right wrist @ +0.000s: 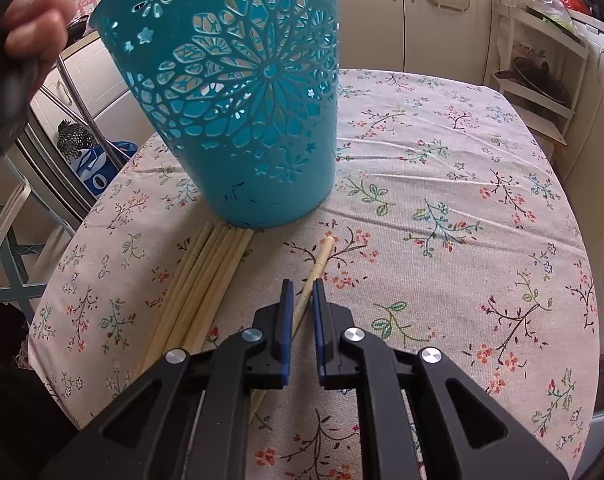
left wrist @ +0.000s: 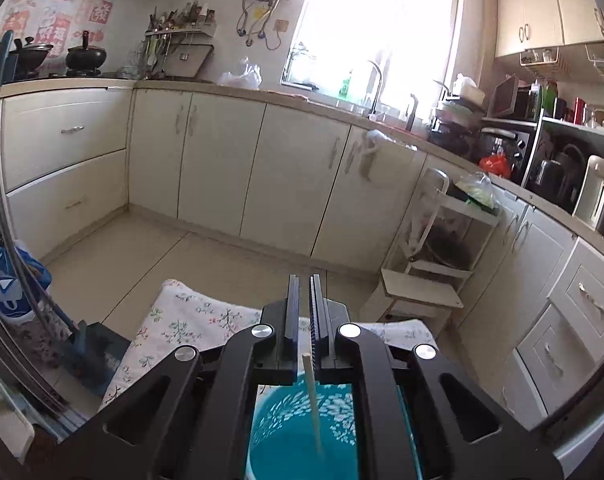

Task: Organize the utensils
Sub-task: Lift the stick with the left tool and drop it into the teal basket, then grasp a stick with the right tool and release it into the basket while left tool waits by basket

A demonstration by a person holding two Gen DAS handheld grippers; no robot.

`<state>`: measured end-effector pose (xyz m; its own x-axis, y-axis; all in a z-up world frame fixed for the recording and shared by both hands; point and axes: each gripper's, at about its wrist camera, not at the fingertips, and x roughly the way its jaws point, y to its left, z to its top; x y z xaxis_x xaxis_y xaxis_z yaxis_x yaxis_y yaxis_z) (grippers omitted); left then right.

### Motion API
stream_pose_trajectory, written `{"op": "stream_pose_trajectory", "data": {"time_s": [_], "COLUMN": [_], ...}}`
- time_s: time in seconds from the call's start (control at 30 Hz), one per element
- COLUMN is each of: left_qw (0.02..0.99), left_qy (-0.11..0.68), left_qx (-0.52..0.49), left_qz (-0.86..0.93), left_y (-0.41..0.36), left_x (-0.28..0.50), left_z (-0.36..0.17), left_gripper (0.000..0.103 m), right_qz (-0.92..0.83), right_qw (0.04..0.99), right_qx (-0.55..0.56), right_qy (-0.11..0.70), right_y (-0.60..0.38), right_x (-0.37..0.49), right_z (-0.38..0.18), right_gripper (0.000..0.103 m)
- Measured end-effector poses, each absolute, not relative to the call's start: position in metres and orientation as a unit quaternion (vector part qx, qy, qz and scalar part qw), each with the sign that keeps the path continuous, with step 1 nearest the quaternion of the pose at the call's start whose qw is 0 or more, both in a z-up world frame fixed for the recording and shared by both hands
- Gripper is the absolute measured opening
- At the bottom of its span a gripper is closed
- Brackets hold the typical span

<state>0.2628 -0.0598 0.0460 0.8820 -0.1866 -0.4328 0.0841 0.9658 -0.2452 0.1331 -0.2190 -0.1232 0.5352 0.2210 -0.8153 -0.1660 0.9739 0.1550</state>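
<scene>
A single chopstick [left wrist: 313, 404] is clamped in the left gripper [left wrist: 305, 312] above the teal basket [left wrist: 302, 432] below it, and could miss if tilted; the right gripper [right wrist: 303, 300] is closed on another chopstick [right wrist: 316, 270]

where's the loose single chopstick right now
In the right wrist view it lies on the floral tablecloth, between the right claw's fingers, right of the chopstick bundle.

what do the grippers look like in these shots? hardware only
Both match. The left gripper and right gripper have matte black angular linkage arms with triangular cutouts and round silver pivot pins. Fingers are flat black plates lined with blue pads. No cables or markings show. A bare hand shows at one frame's edge.
</scene>
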Motion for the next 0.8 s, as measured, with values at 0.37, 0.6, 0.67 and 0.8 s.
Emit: {"op": "stream_pose_trajectory", "data": {"time_s": [0.37,0.6,0.67,0.8], "left_qw": [0.957,0.941,0.937,0.937], "left_qy": [0.235,0.266,0.273,0.278], "left_qx": [-0.168,-0.204,-0.211,-0.206], "left_qz": [0.019,0.052,0.049,0.047], "left_y": [0.006,0.04,0.043,0.043], "left_x": [0.168,0.161,0.161,0.163], "left_z": [0.025,-0.002,-0.007,-0.008], "left_gripper": [0.074,0.078,0.078,0.079], "right_qz": [0.112,0.056,0.035,0.017], "right_qw": [0.869,0.887,0.888,0.879], "right_qx": [0.111,0.015,-0.02,-0.047], "right_qy": [0.47,0.458,0.458,0.474], "right_y": [-0.247,-0.213,-0.203,-0.197], "right_x": [0.131,0.133,0.13,0.129], "right_z": [-0.124,-0.123,-0.124,-0.122], "right_gripper": [0.021,0.021,0.021,0.017]}}
